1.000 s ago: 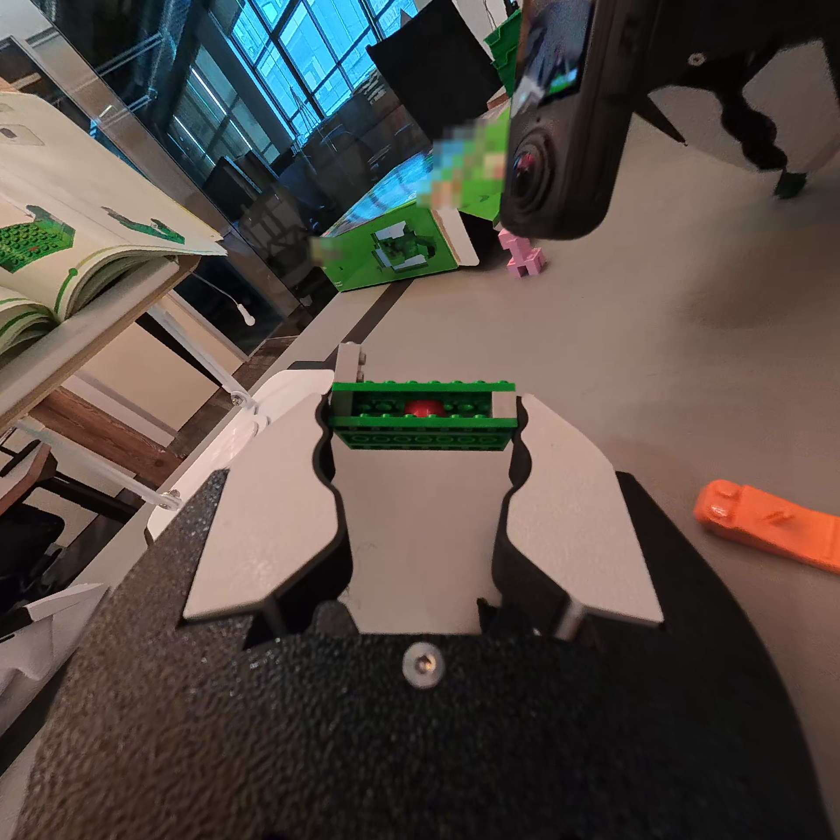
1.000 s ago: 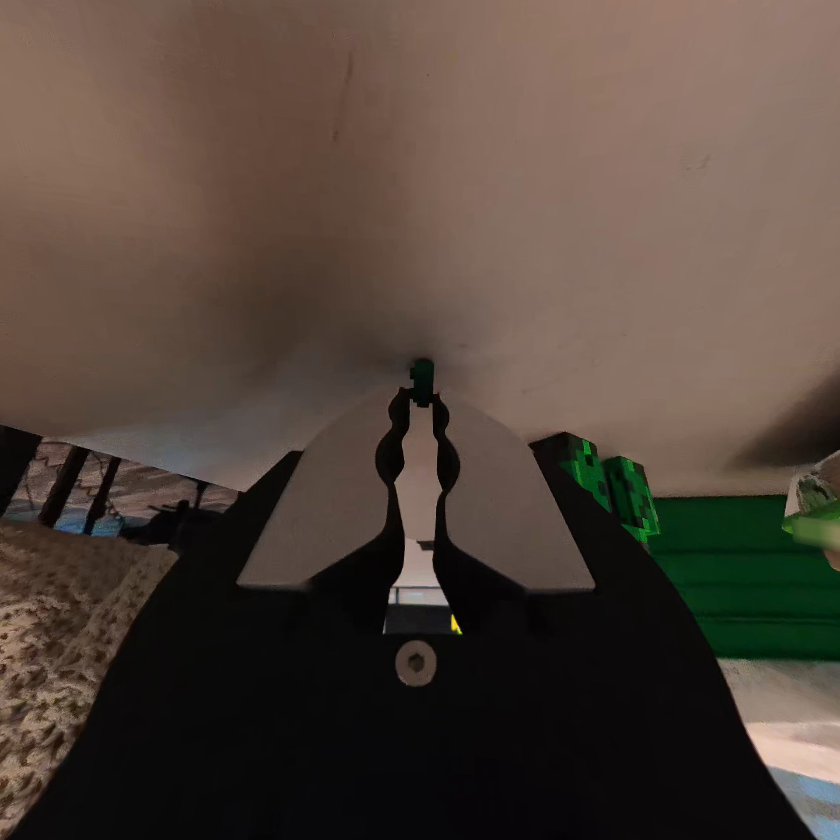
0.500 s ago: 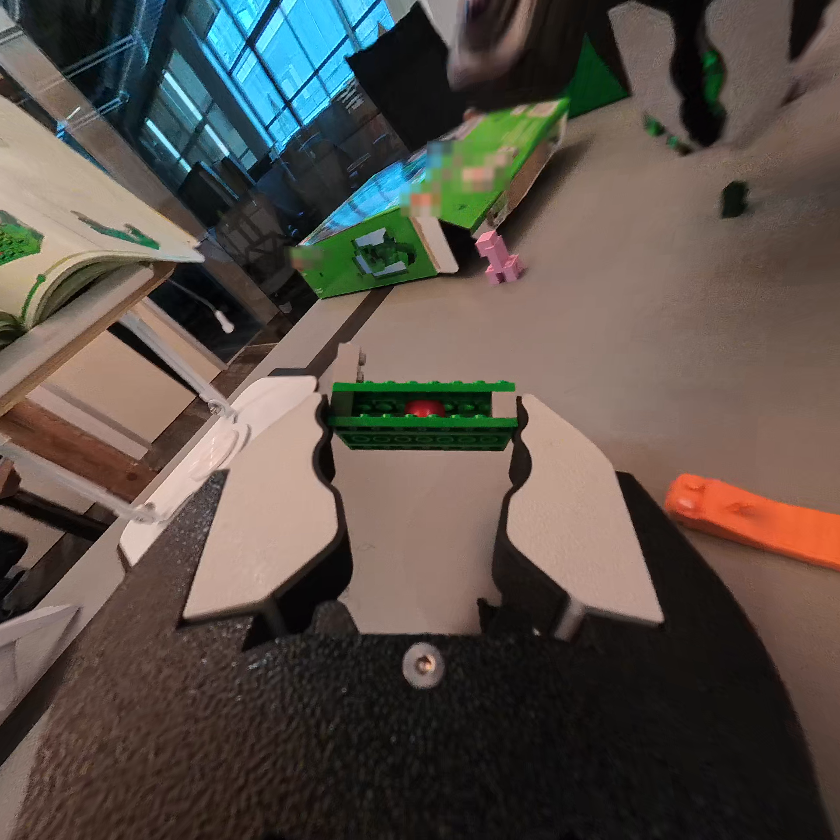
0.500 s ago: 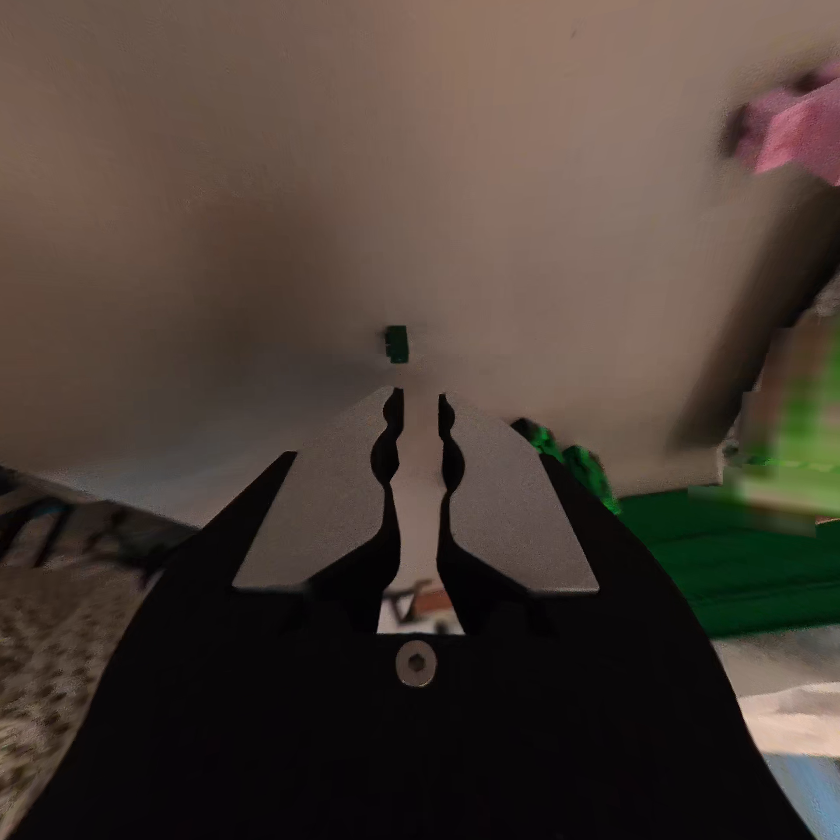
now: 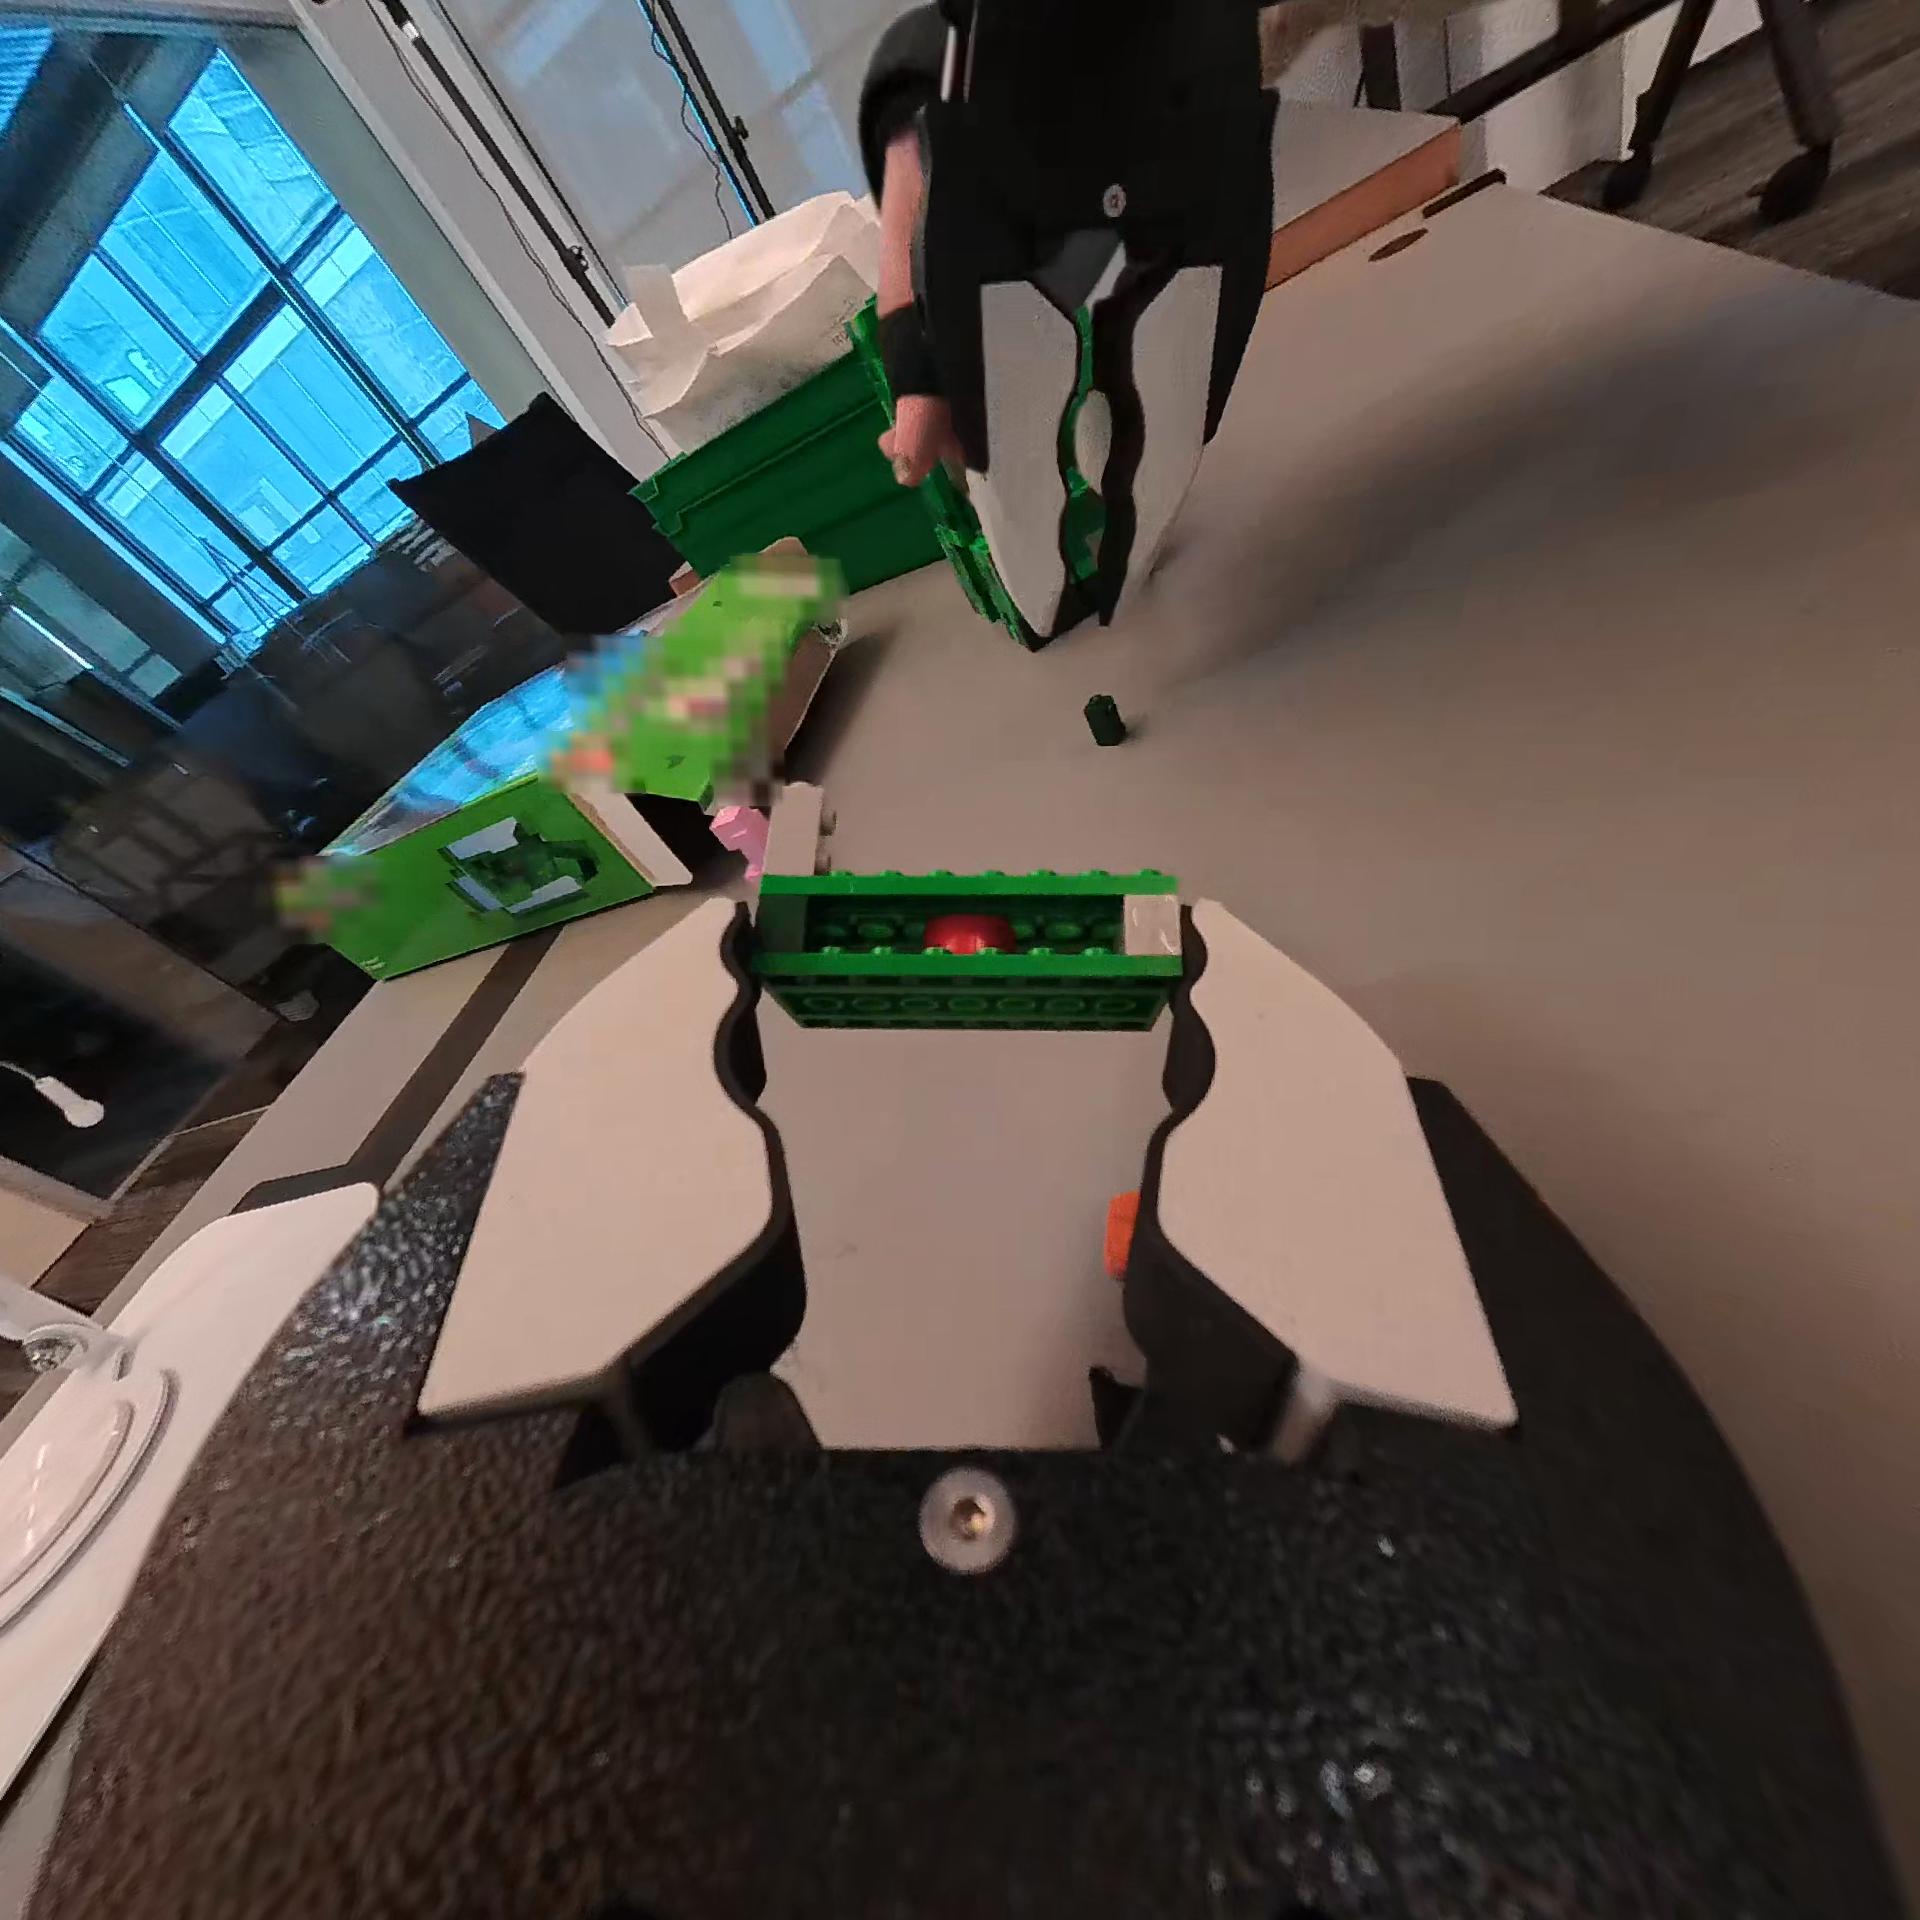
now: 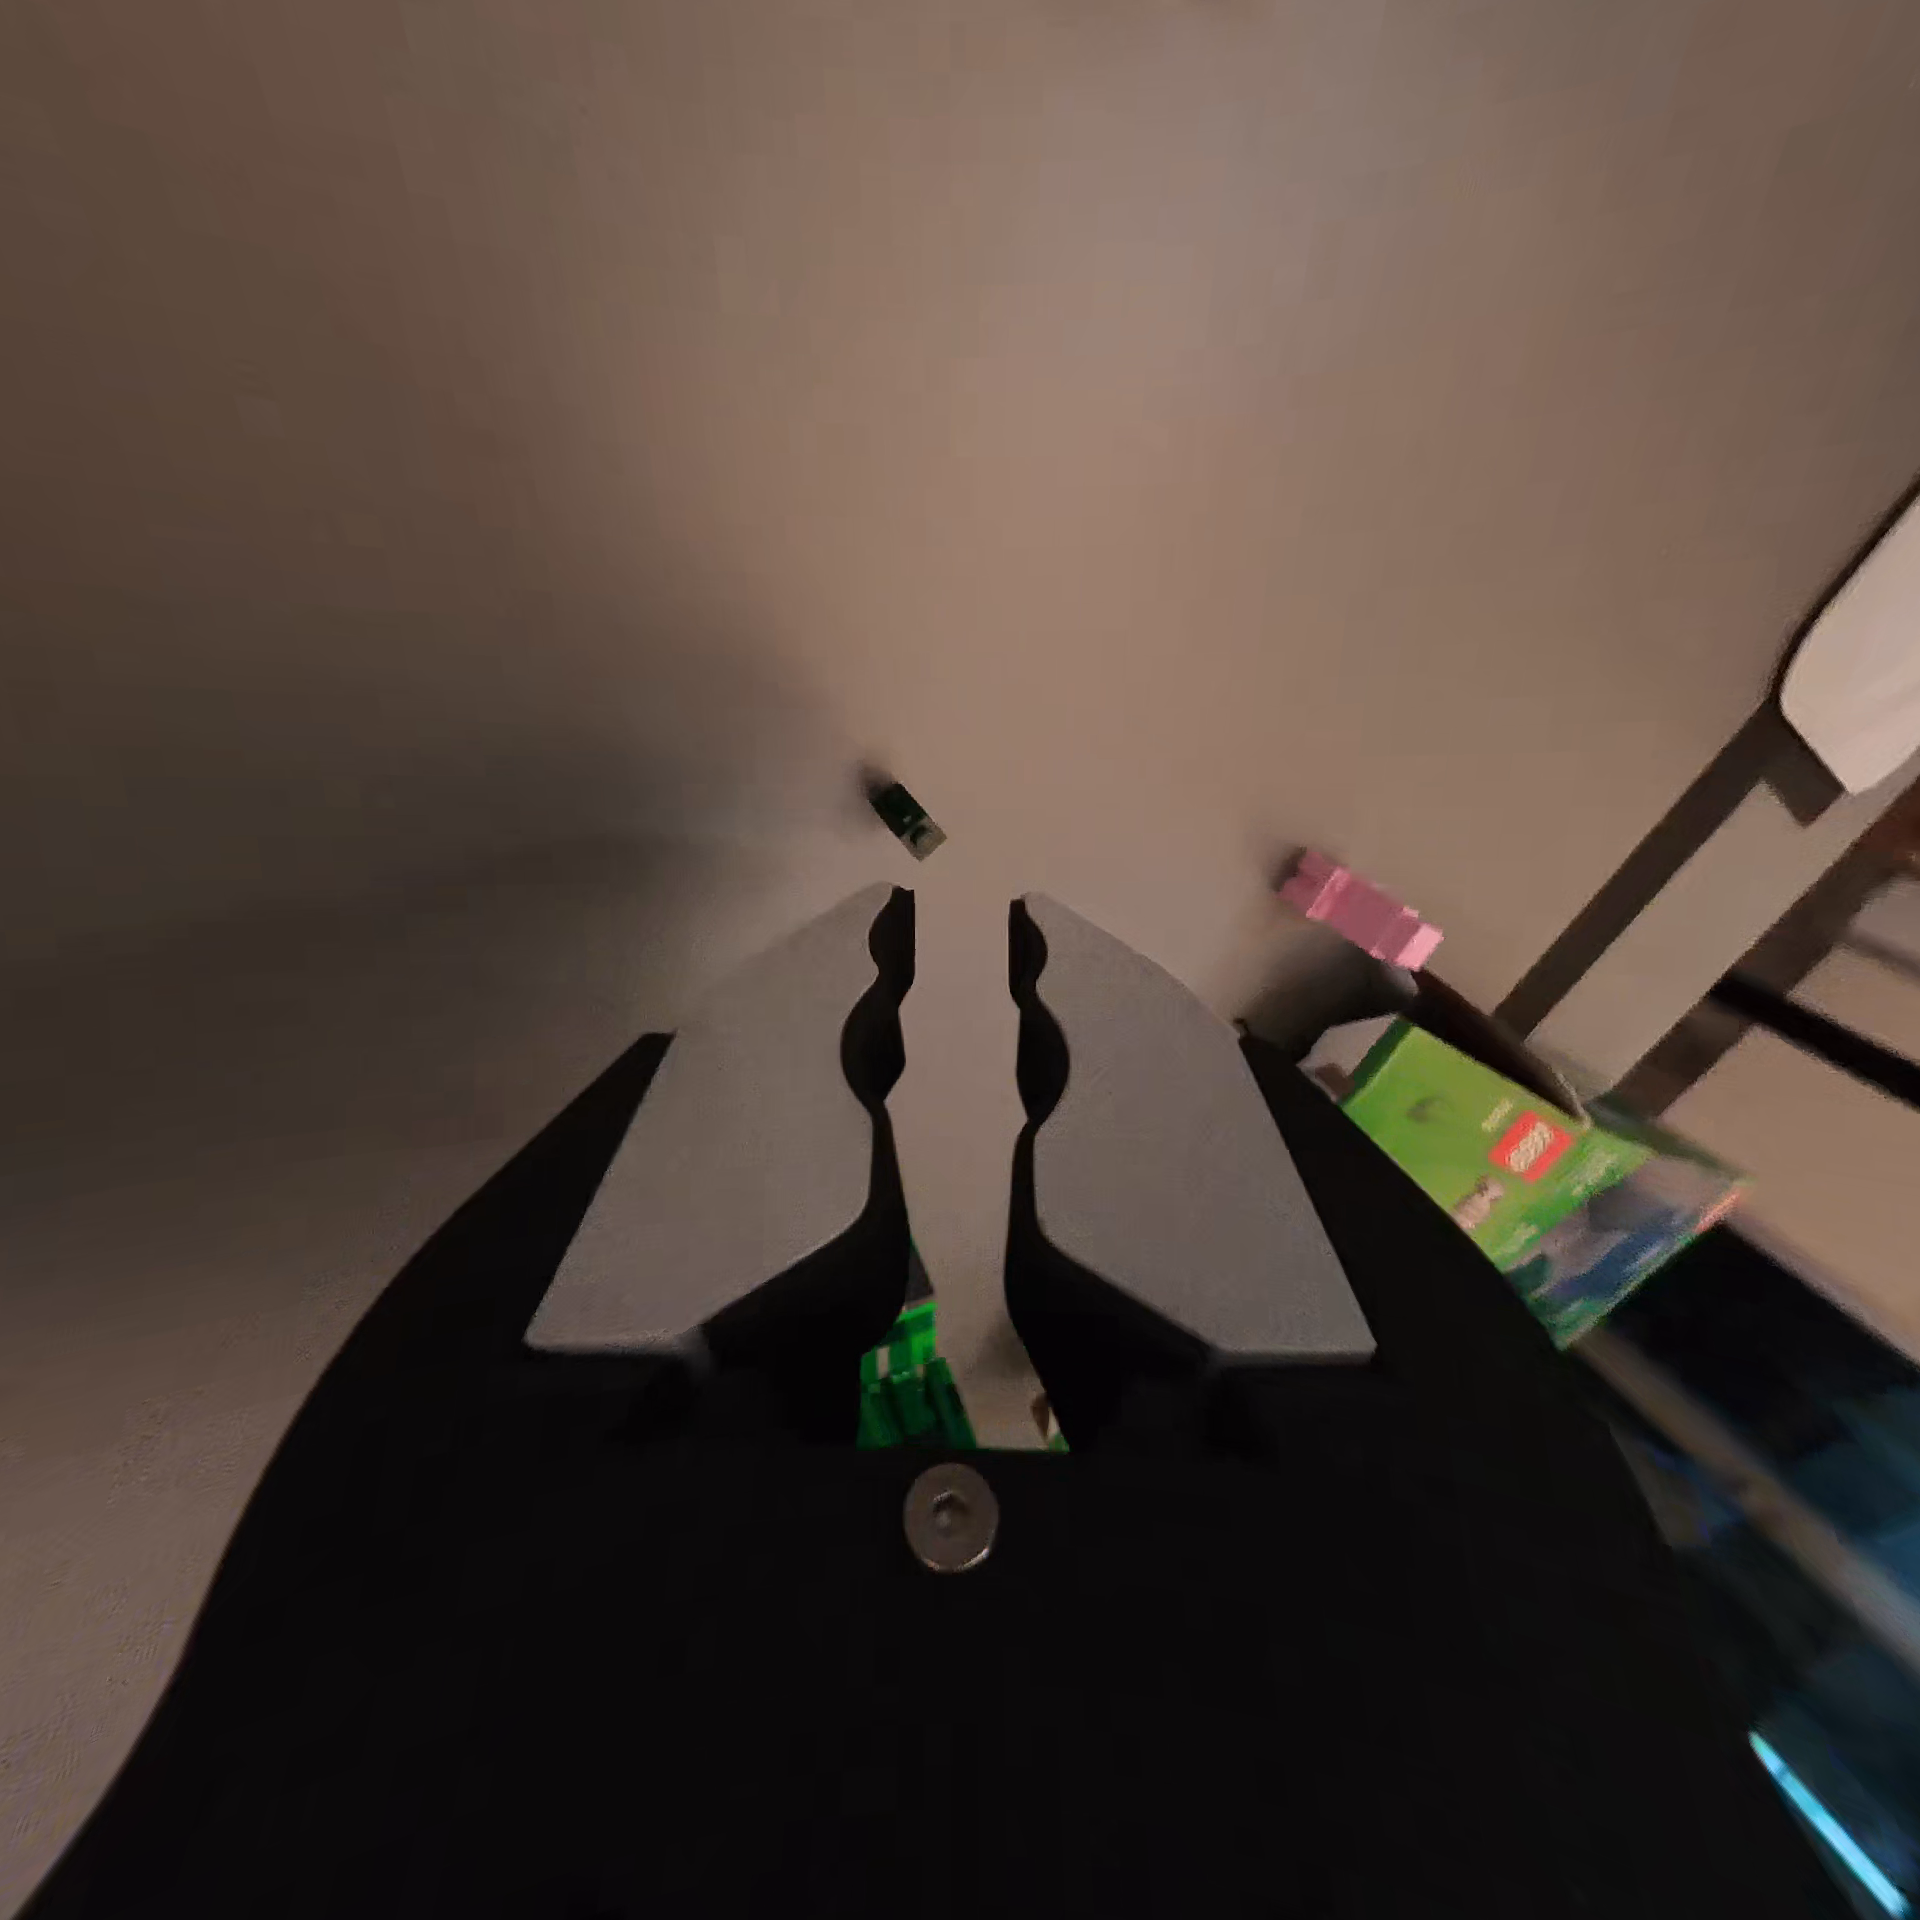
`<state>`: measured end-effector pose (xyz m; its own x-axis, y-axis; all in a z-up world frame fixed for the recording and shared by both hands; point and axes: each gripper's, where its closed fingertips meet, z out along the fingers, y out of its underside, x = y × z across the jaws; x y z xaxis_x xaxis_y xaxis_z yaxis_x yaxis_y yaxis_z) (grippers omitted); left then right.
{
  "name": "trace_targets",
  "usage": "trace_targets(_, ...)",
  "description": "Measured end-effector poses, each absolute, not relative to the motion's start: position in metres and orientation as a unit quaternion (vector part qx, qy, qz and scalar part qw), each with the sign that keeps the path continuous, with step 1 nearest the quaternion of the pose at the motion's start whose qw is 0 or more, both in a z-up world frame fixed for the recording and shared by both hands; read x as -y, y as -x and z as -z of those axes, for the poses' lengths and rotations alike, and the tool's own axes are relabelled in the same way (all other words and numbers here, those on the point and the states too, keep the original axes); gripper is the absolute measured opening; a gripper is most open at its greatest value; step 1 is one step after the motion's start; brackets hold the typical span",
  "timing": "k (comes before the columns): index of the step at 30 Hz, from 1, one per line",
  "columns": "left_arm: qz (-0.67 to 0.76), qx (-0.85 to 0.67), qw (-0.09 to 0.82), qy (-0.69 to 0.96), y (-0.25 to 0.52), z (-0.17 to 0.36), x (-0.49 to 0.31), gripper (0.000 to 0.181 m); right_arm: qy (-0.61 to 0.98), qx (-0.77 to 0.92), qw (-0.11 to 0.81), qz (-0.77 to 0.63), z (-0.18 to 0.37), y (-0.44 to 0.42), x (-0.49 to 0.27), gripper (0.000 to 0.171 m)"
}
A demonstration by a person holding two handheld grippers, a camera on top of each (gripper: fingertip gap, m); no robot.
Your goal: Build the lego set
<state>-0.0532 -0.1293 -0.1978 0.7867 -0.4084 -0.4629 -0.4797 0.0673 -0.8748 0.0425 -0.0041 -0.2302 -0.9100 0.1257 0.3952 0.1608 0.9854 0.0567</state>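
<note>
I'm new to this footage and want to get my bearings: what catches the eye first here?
The green lego assembly with a red stud, clamped between the left gripper fingertips above the grey table. Beyond it, the right gripper hangs open, empty, over a small dark green piece lying loose.

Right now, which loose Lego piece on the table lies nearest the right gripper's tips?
The small dark green piece, just beyond the right gripper; the pink piece lies farther off to the side.

Both wrist cameras look along their fingers low over the table [image 5: 1558, 831], sharing the small dark-green brick [image 5: 1104, 720] [image 6: 906, 821].
</note>
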Motion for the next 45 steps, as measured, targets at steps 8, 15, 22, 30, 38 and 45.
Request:
trace_targets(8,-0.028,-0.343,0.634,0.693,0.049,0.207,0.128,0.076,-0.046,0.985,0.151,0.065,0.244,-0.044,0.000,0.027)
trace_targets(15,-0.025,-0.338,0.634,0.695,0.051,0.207,0.128,0.076,-0.127,0.979,0.133,0.089,0.258,-0.043,-0.002,0.028)
trace_targets(22,-0.022,-0.337,0.634,0.696,0.051,0.206,0.128,0.076,-0.144,0.978,0.122,0.086,0.265,-0.041,-0.001,0.023)
trace_targets(30,-0.017,-0.324,0.638,0.698,0.054,0.204,0.127,0.076,-0.034,0.987,0.157,0.009,0.257,-0.034,0.016,0.008)
trace_targets(38,0.021,-0.280,0.600,0.749,0.059,0.212,0.120,0.076,0.255,0.809,0.254,-0.466,0.204,0.019,0.138,0.008)
trace_targets(45,0.037,-0.309,0.548,0.776,0.053,0.229,0.122,0.076,0.297,0.751,0.262,-0.528,0.208,0.032,0.145,0.008)
